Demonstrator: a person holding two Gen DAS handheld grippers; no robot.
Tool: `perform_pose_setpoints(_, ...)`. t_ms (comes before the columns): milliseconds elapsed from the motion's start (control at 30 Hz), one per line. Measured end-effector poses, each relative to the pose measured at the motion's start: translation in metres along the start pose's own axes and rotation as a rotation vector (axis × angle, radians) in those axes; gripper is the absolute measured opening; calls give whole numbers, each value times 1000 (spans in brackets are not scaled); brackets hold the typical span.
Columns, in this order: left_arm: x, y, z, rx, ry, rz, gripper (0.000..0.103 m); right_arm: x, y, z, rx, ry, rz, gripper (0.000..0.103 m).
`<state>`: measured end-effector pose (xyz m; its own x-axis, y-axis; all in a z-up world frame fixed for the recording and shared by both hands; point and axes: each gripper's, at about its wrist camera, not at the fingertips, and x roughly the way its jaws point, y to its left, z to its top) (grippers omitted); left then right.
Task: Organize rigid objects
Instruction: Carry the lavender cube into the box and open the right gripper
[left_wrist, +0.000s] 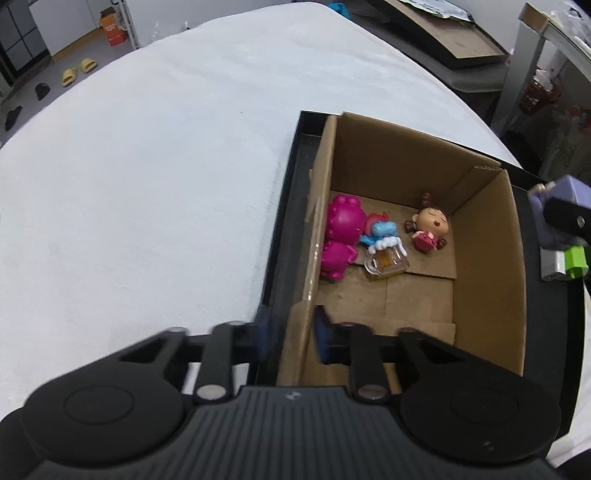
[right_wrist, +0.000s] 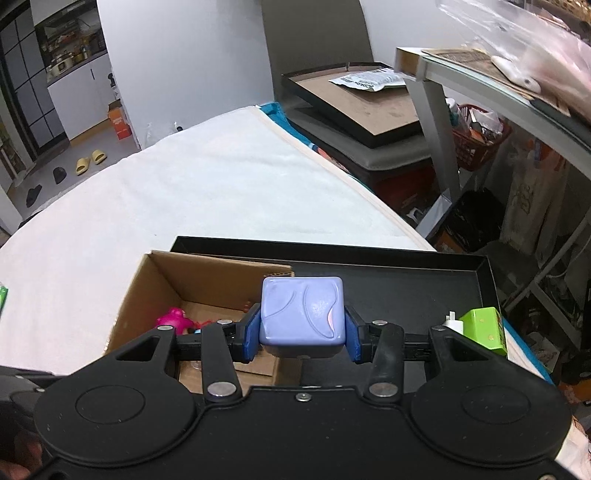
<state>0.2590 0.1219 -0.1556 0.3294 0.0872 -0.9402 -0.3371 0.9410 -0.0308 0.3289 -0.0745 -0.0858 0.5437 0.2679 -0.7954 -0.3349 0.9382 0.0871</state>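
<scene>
A lived-in home, used partly for storage. Yellow slippers (right_wrist: 90, 161) and dark shoes (right_wrist: 59, 174) lie on the grey floor by a white wall, a kitchen-like cabinet (right_wrist: 79, 96) holds jars and pots, and a metal rack (right_wrist: 491, 96) beside the white-clothed counter (right_wrist: 221, 192) carries a red basket (right_wrist: 480, 138) of clutter.

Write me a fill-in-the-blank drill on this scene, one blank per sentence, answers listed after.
1. The right gripper is shut on a ____ block.
2. The left gripper straddles a wall of the ____ box.
3. The figurines in the box number ____.
4. The box sits in a ____ tray.

Answers: purple; cardboard; four; black
</scene>
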Motion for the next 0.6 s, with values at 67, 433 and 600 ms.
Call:
perform_pose_setpoints(67,0,2,-2,-10,1,-24,10,-1,6,1,-6,2,2,43)
perform_pose_setpoints(433,-1,6,-5,-1,-10,-59,10,1,41,3,-69,31,15,43)
perform_pose_setpoints(600,0,11,-5,-5,-8,-80,10,7,54,-2,-95,67,23,44)
